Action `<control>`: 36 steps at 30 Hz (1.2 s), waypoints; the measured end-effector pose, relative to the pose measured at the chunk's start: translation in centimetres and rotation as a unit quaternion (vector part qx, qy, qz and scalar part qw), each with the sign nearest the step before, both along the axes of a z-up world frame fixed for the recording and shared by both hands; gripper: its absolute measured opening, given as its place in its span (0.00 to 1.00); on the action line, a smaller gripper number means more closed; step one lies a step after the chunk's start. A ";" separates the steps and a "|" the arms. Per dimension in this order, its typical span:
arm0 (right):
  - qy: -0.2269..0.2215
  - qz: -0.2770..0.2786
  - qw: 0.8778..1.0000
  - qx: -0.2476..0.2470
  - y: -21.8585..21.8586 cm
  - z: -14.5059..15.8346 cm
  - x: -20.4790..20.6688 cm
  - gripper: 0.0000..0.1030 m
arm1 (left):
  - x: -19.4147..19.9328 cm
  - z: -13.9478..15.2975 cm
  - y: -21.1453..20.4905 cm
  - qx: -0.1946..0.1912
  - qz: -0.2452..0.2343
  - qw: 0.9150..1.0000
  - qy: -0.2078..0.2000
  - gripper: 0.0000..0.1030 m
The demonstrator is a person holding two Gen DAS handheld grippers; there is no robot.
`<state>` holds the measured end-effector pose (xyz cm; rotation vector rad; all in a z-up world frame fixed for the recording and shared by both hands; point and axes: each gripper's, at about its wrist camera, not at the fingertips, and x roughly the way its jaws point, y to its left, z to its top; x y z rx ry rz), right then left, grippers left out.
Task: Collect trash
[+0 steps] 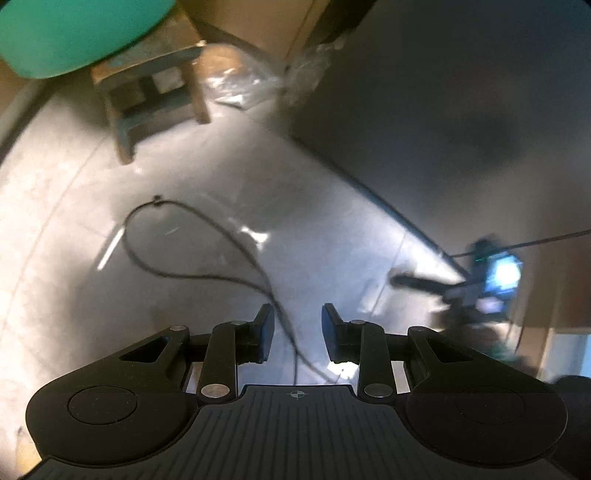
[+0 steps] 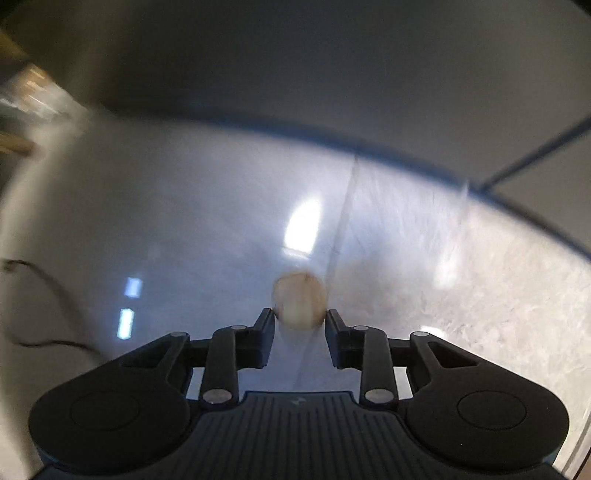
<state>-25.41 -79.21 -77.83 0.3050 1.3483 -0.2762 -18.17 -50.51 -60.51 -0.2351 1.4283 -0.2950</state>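
A small pale crumpled ball [image 2: 300, 303] sits between the tips of my right gripper [image 2: 300, 316], and both pads touch its sides, so the gripper is shut on it above the glossy pale floor. My left gripper [image 1: 297, 325] points down at the floor and stands open with nothing between its fingers. Crumpled clear plastic wrap [image 1: 240, 81] lies on the floor far ahead of the left gripper, beside a wooden stool [image 1: 155, 96].
A black cable [image 1: 192, 258] loops across the floor and runs under the left gripper; it also shows at the left [image 2: 37, 295]. A dark mat [image 1: 443, 129] covers the right side. Cardboard [image 1: 258, 26] stands behind the stool. A blurred dark device with a lit screen [image 1: 495, 277] is at the right.
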 end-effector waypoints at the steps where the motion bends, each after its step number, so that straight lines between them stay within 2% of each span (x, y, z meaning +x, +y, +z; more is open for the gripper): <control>1: -0.018 0.001 1.000 0.022 0.7 3.3 0.1 0.00 | 0.0 0.9 0.3 -0.001 0.010 1.000 0.005 0.30; 4: -0.072 0.034 0.996 0.047 3.3 13.9 0.7 0.00 | 0.8 5.6 0.9 -0.013 0.037 0.999 -0.006 0.30; 6: -0.084 0.056 0.994 0.044 4.7 19.0 1.2 0.00 | 1.8 9.2 1.3 -0.024 0.050 0.998 -0.031 0.30; 8: -0.077 0.072 0.993 0.048 5.6 21.4 1.8 0.01 | 2.7 12.1 1.8 -0.034 0.063 0.996 -0.049 0.30; 9: -0.074 0.081 0.993 0.046 5.8 21.3 2.0 0.02 | 3.1 13.1 2.0 -0.037 0.068 0.996 -0.054 0.30; 10: -0.071 0.097 0.992 0.038 6.4 20.9 2.3 0.08 | 3.5 13.7 2.1 -0.040 0.070 0.995 -0.057 0.30; 11: -0.065 0.119 0.990 0.025 7.2 19.7 2.4 0.17 | 3.7 14.0 2.3 -0.040 0.070 0.995 -0.059 0.30; 12: -0.059 0.134 0.989 0.011 8.3 18.4 2.9 0.46 | 3.8 13.9 2.7 -0.038 0.070 0.995 -0.061 0.30; 13: -0.059 0.144 0.988 -0.002 9.4 17.0 3.2 0.65 | 3.7 13.6 2.8 -0.035 0.071 0.995 -0.061 0.30; 15: -0.046 0.179 0.983 -0.015 11.8 12.8 3.7 0.66 | 3.3 12.1 3.9 -0.031 0.076 0.995 -0.053 0.30; 17: -0.017 0.192 0.981 -0.002 14.1 8.3 4.5 0.66 | 2.8 9.9 5.4 -0.025 0.084 0.996 -0.031 0.30; 20: 0.023 0.153 0.987 0.035 16.5 2.0 5.2 0.65 | 1.6 6.7 7.6 -0.012 0.100 0.995 -0.004 0.30; 23: 0.017 0.099 0.994 0.046 18.5 -1.6 5.7 0.65 | 0.5 4.0 9.2 0.005 0.111 0.994 0.012 0.30; 27: 0.017 0.065 0.997 0.046 20.4 -6.8 7.8 0.64 | -0.2 1.7 11.0 0.014 0.121 0.992 0.026 0.30; 28: 0.028 0.065 0.996 0.048 20.8 -8.0 8.3 0.57 | -0.3 1.5 11.3 0.016 0.120 0.992 0.025 0.30; 31: 0.062 0.086 0.994 -0.008 22.1 -10.3 9.0 0.55 | -0.5 1.0 12.6 0.023 0.118 0.992 0.026 0.30; 33: 0.080 0.079 0.994 -0.007 21.7 -10.7 8.1 0.51 | -0.5 0.7 13.5 0.026 0.128 0.991 0.027 0.30; 34: 0.084 0.076 0.994 -0.005 21.4 -10.7 7.6 0.37 | -0.4 0.8 13.8 0.027 0.133 0.990 0.024 0.30; 36: 0.086 0.083 0.993 0.007 20.8 -10.3 6.9 0.37 | 0.0 1.2 13.8 0.027 0.138 0.990 0.019 0.30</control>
